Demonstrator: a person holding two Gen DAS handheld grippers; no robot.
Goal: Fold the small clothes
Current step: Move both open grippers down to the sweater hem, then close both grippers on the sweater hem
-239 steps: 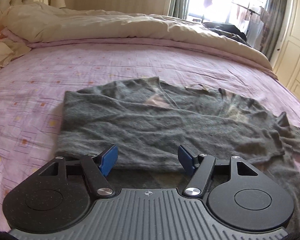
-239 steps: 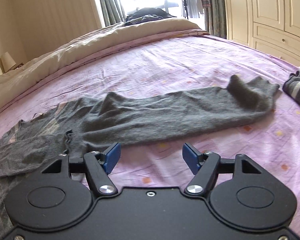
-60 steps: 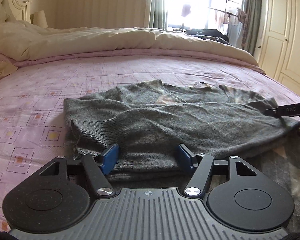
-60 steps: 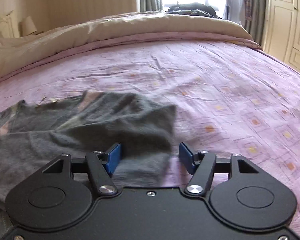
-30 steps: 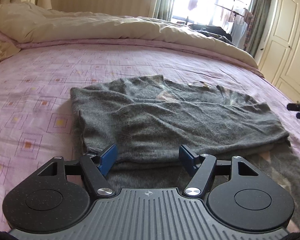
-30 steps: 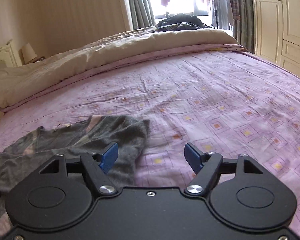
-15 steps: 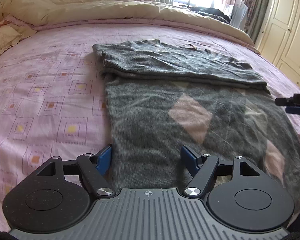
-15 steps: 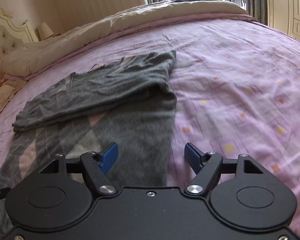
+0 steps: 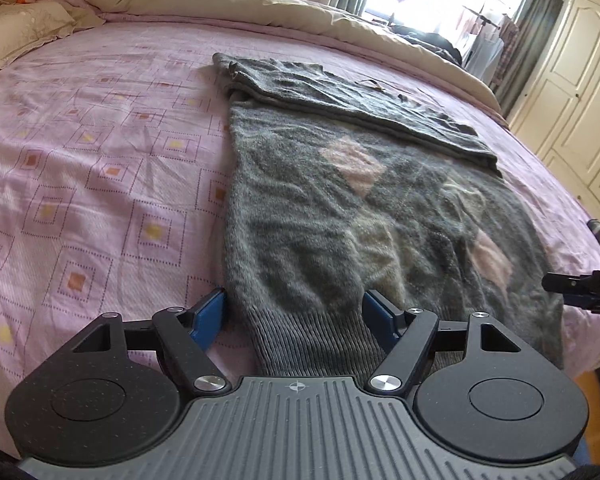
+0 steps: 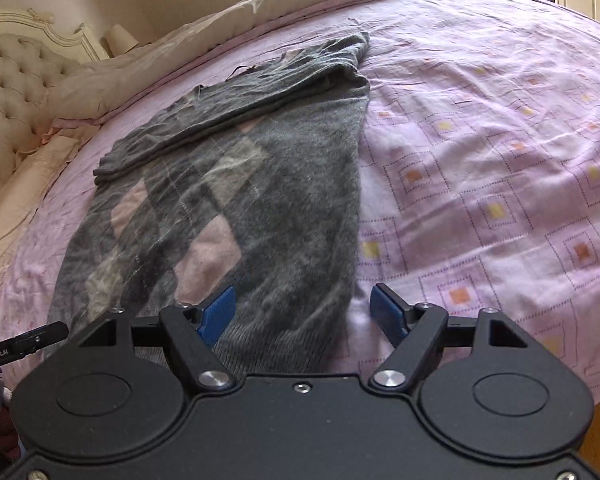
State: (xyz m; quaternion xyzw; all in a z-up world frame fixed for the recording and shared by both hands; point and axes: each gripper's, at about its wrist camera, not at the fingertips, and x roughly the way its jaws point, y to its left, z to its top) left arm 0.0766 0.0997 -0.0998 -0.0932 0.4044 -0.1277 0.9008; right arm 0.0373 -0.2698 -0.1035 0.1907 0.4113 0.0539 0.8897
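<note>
The left tool (image 9: 294,314) is sitting wide open, its blue fingers (image 9: 208,314) on each side of the sweater's (image 9: 340,208) ribbed bottom edge. The right tool (image 10: 304,312) is gaping open too, over the other bottom corner. The gray sweater is lying flat on the pink bed (image 10: 480,168), stretching away from both tools. At the far end, the sleeves (image 9: 340,92) are already lying folded across the top. The body is not folded yet. "GenRobot.AI" is showing on the tool at the left edge of the right view.
</note>
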